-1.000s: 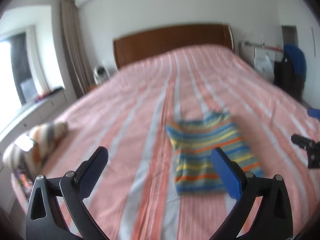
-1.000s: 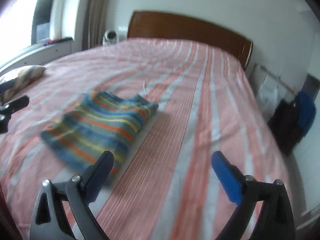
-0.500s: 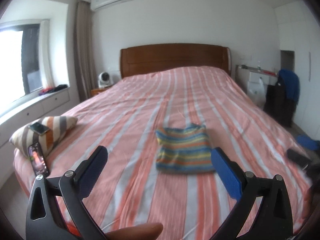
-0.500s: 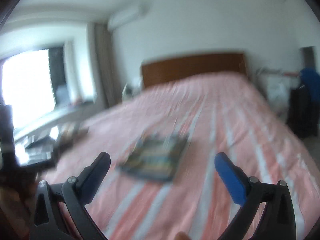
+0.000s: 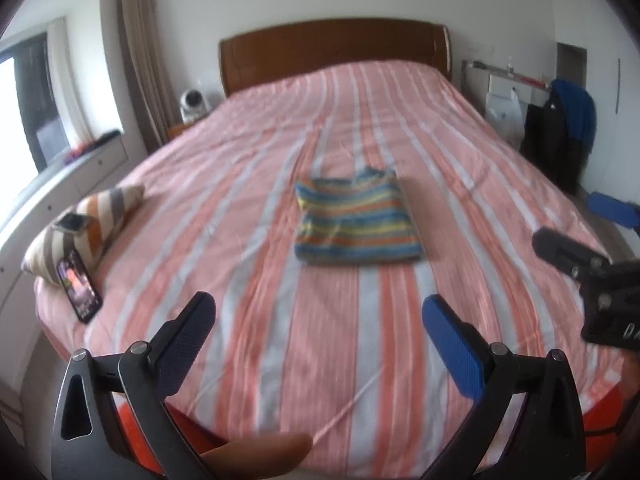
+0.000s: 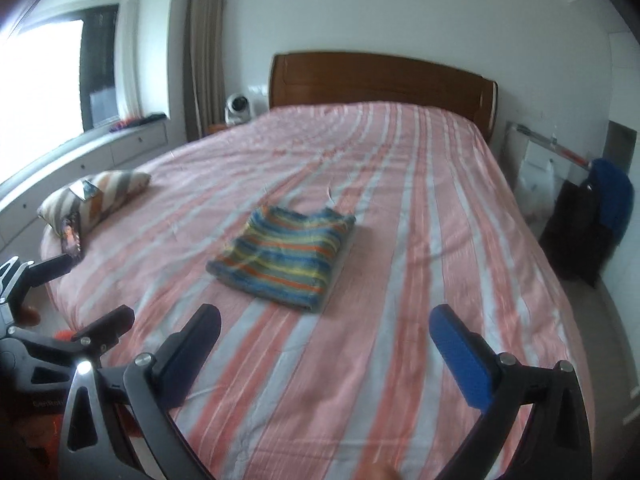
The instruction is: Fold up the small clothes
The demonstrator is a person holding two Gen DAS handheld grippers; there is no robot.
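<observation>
Left wrist view: left gripper (image 5: 316, 322) has its jaws spread wide and empty, held above the near end of the bed (image 5: 500, 168), well short of any cloth. Right wrist view: right gripper (image 6: 324, 328) likewise spread and empty, at about the same stand-off. Neither touches the cover.

Garment (image 5: 356, 220): a striped piece lying mid-bed as a flat, squared packet, edges roughly aligned, collar end toward the headboard (image 5: 332, 46). Judged folded; the step in hand appears to be a check or withdrawal, with the piece left where it is.

Recommendations:
- Keep both grippers clear of the packet; a brushing pad would likely skew the top layer.
- If a further fold is wanted, approach low from the near edge, one gripper at each near corner, pinching all layers together.
- Carry both corners over at an even rate, or the packet will probably twist.

Noted at left edge: pillow (image 5: 84, 224) with phone (image 5: 79, 286) propped against it, well apart from the garment.
</observation>
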